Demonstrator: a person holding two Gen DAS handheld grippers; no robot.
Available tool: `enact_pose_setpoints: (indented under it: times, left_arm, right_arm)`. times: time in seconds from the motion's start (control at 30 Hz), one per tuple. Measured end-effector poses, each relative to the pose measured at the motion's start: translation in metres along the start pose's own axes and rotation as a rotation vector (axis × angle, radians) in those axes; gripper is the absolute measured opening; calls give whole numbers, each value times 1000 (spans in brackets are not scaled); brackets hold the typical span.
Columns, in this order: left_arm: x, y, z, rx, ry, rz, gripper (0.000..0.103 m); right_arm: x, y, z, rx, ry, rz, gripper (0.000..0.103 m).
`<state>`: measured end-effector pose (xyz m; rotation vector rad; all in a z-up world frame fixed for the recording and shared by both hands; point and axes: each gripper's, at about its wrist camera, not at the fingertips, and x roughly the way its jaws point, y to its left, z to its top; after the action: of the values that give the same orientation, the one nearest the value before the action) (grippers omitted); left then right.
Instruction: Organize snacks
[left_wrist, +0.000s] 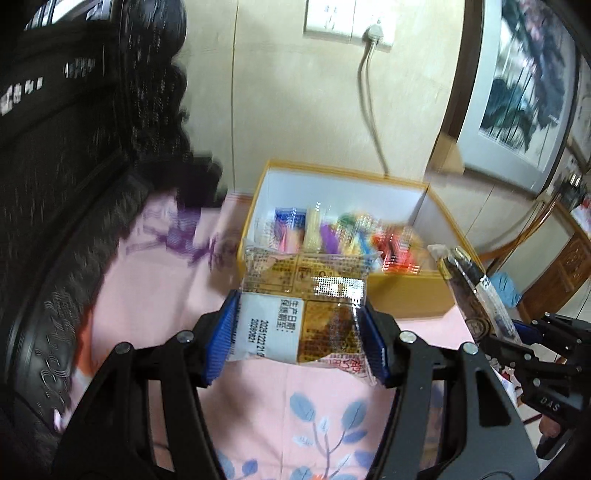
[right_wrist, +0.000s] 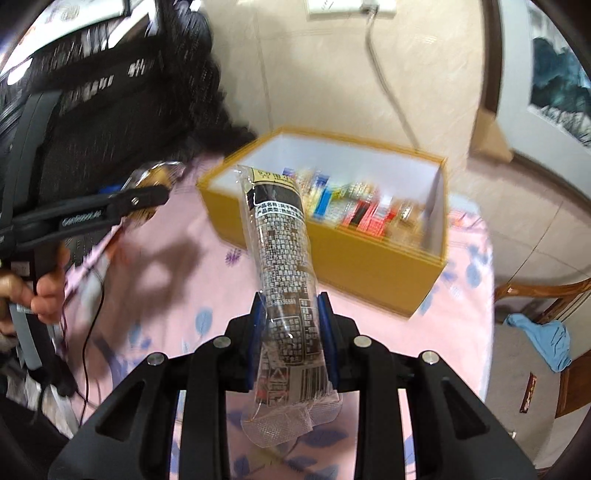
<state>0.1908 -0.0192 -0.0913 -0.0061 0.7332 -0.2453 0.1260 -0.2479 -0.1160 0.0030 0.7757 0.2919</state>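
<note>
Left gripper clamped on a flat clear-wrapped snack packet, blue pads pressing both side edges, packet held up off the pink floral tablecloth. Straight ahead of the fingers, past the packet's far edge, sits the yellow cardboard box, white inside, colourful snack packs lined up in it; blur hides details. Right gripper closed on a long dark tube-shaped snack pack, pinched near its lower end, pack sticking forward and up between the fingers toward the same box. Left of those fingers, the other gripper shows side-on with its packet. Wall socket and cable behind box.
</note>
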Motion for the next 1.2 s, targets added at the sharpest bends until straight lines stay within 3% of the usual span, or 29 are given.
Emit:
enact_pose_setpoints:
  times: [0.2,0.37,0.67,0.77,0.8,0.83,0.87,0.9,1.03,1.2]
  left_arm:
    - [-11,-16,54,22,-111,-34,62]
    - [-9,-33,90,54,-178,-47,62]
    - [40,-43,125,57,-156,-20,63]
    - [64,-42,125,57,-104,26,69]
    - [71,-42,124,59,-68,60,78]
    - [74,-42,122,61,-48,90,85]
    - [73,-42,120,61,-46,104,96]
    - [70,-42,117,70,-49,113,97]
    - [65,-44,110,90,-31,120,98]
    - [55,-40,105,46,-18,103,98]
  right_arm:
    - [-11,-22,44,36,-136,-65,29]
    - [-8,-38,73,81,-195,-89,29]
    - [40,-55,108,102,-190,-103,30]
    - [64,-60,111,126,-126,-105,42]
    - [67,-61,110,137,-114,-124,65]
    - [66,-61,110,147,-115,-134,79]
    - [62,-60,107,161,-122,-138,86]
    - [59,-58,105,167,-130,-143,102]
    - [52,-51,98,160,-112,-145,102]
    - [45,-43,91,165,-62,-128,102]
